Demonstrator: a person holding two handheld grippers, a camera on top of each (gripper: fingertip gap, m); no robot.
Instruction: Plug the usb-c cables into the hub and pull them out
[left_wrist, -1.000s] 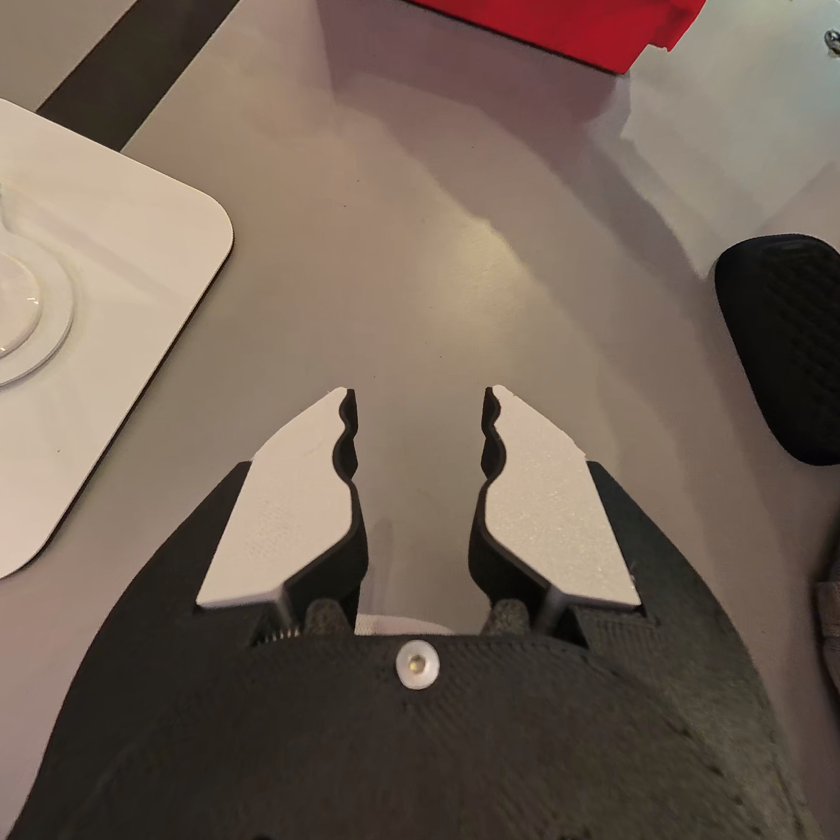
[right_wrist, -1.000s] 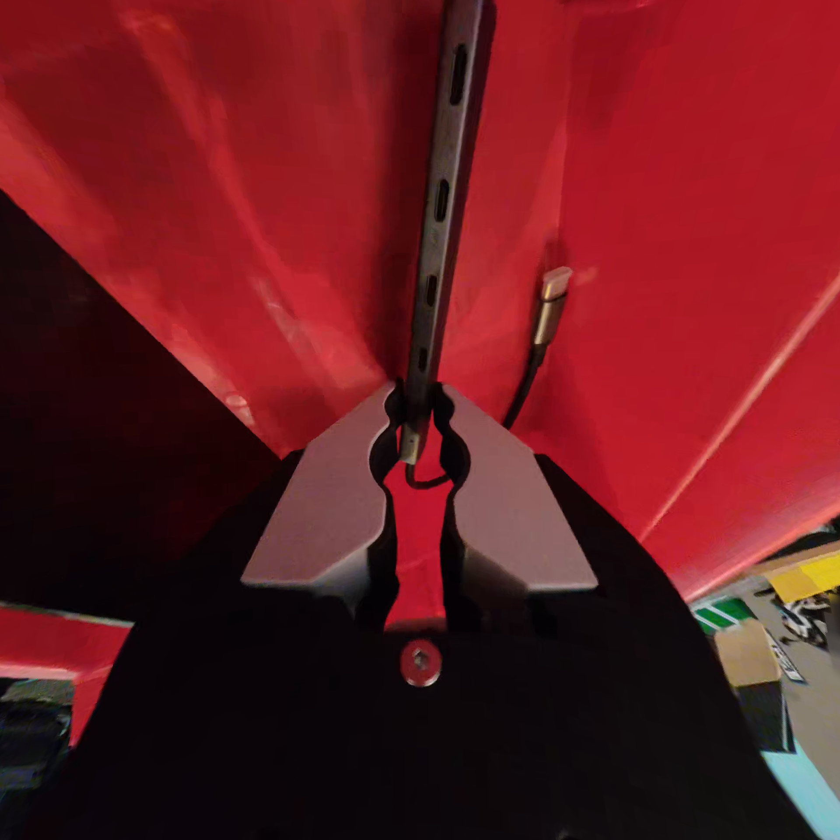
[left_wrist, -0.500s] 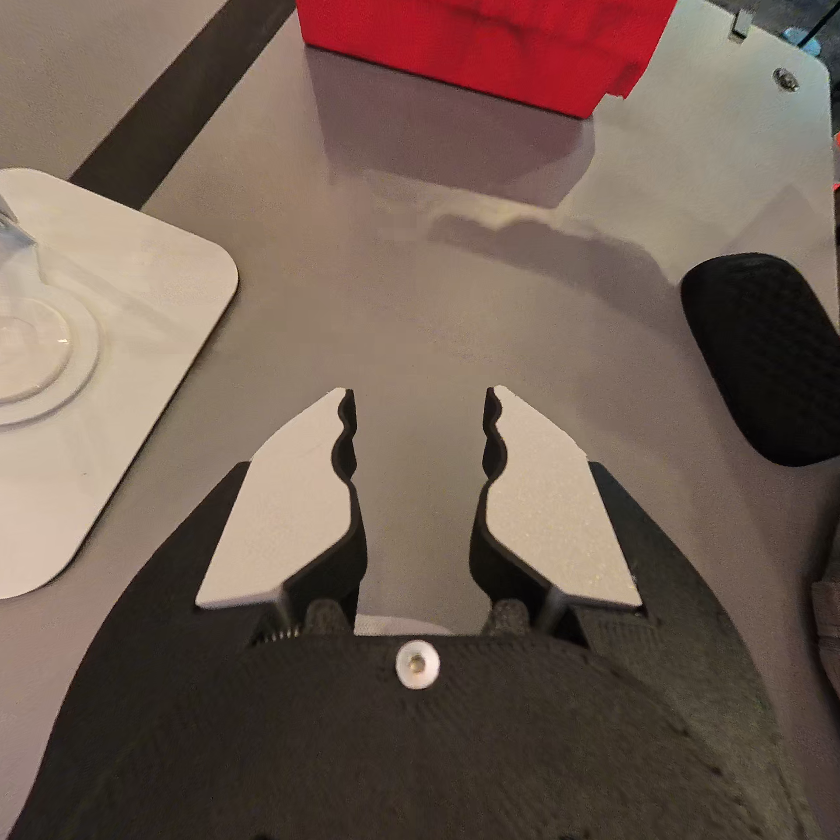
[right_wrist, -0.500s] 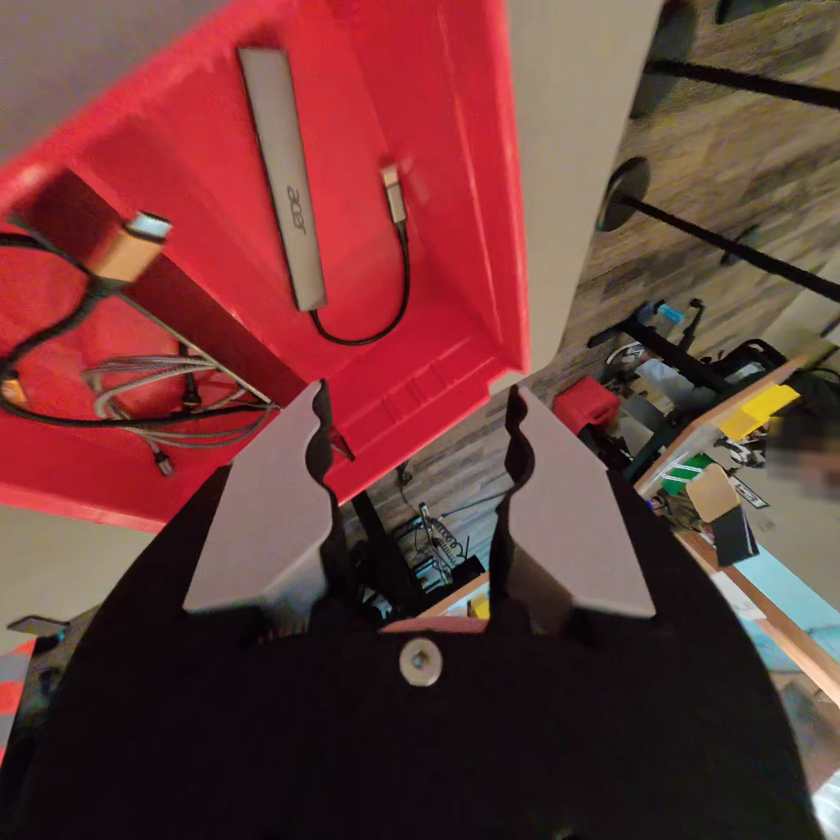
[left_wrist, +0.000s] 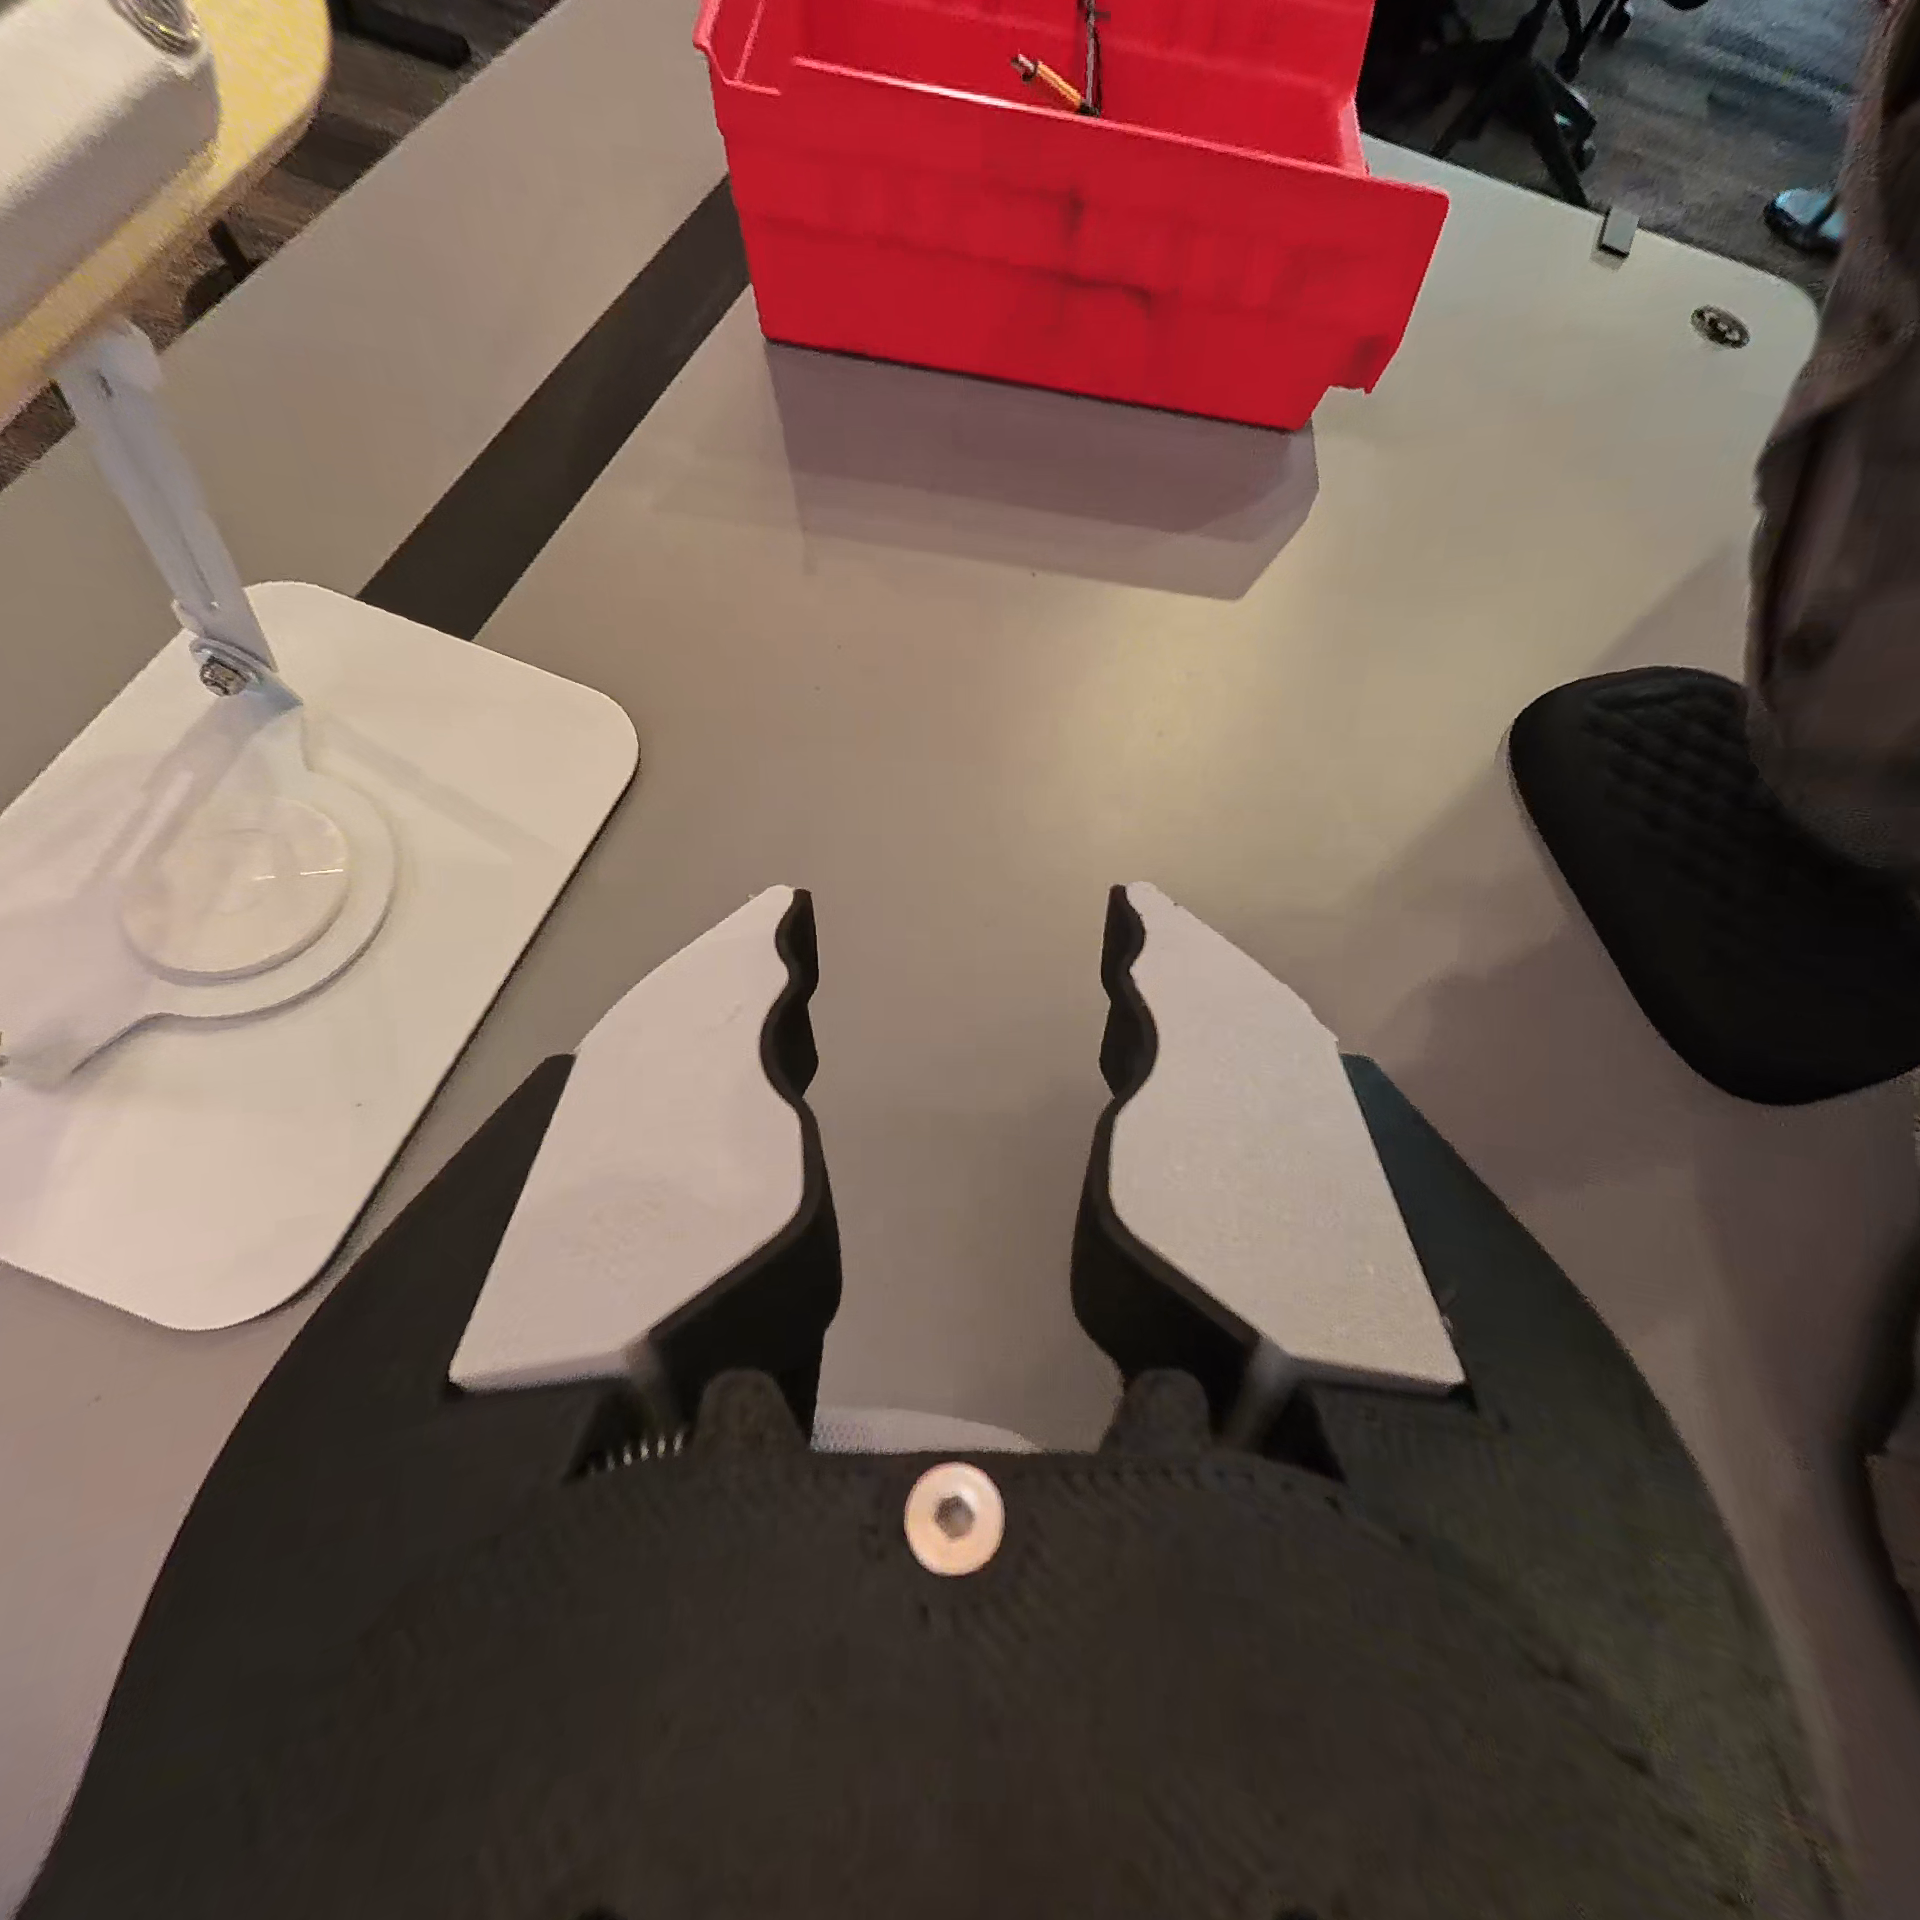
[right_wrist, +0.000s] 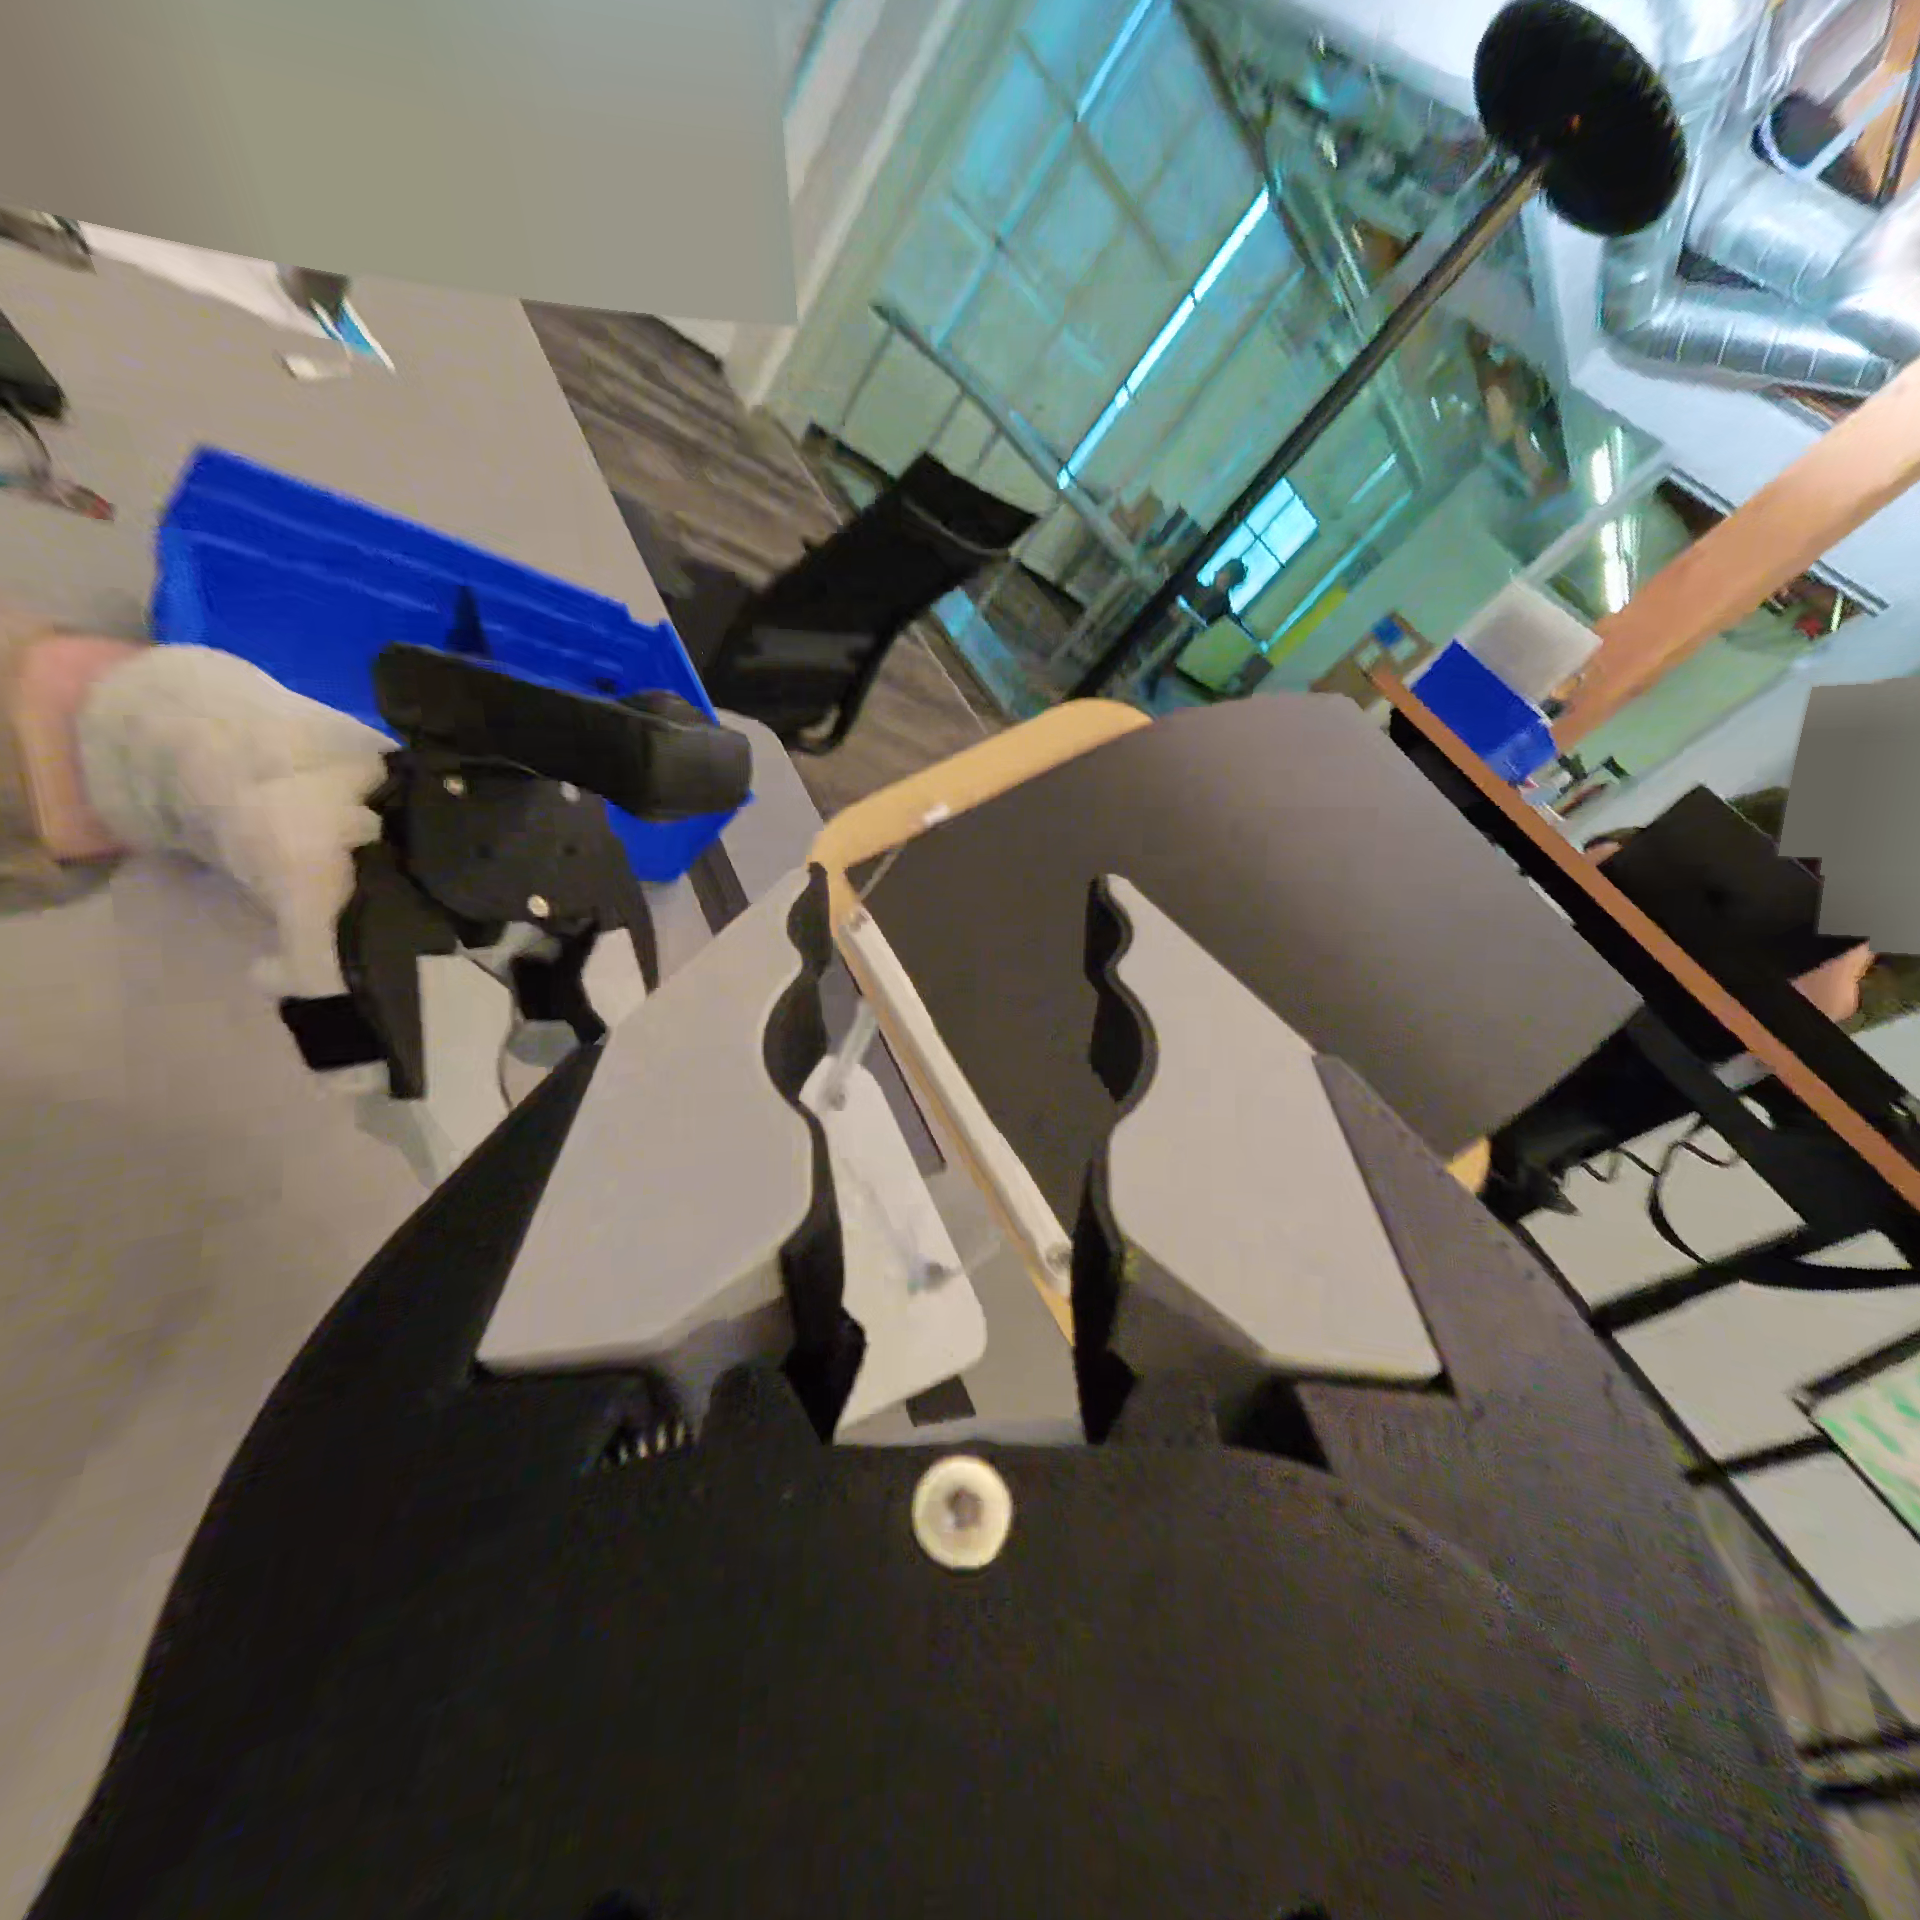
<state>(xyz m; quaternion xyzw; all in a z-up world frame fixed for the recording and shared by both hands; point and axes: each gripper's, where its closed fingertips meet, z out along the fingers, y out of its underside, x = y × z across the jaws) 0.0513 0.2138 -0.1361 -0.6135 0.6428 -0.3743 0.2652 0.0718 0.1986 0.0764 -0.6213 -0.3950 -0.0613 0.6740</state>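
Note:
In the left wrist view a red bin (left_wrist: 1060, 229) stands on the grey table (left_wrist: 935, 675) at the far middle. An orange-tipped cable end (left_wrist: 1044, 75) shows above the bin's rim. My left gripper (left_wrist: 958, 914) is open and empty, above the bare table well short of the bin. My right gripper (right_wrist: 956, 904) is open and empty, raised and turned away from the bin; a black board on a stand (right_wrist: 1247, 914) lies behind its fingers. The left gripper also shows in the right wrist view (right_wrist: 488, 862), held by a gloved hand. The hub is hidden.
A white stand base (left_wrist: 312, 935) with a clear disc sits at the left. A black padded object (left_wrist: 1704, 894) lies at the right table edge, beside a person's dark clothing (left_wrist: 1839, 520). A blue bin (right_wrist: 416, 623) sits on another table in the right wrist view. Across from one pair of fingers to the other is roughly 20 centimeters.
My right gripper let go of the hub in the red bin, opened wide, then swung up and away from the bin. My left gripper drew back from the bin, staying open.

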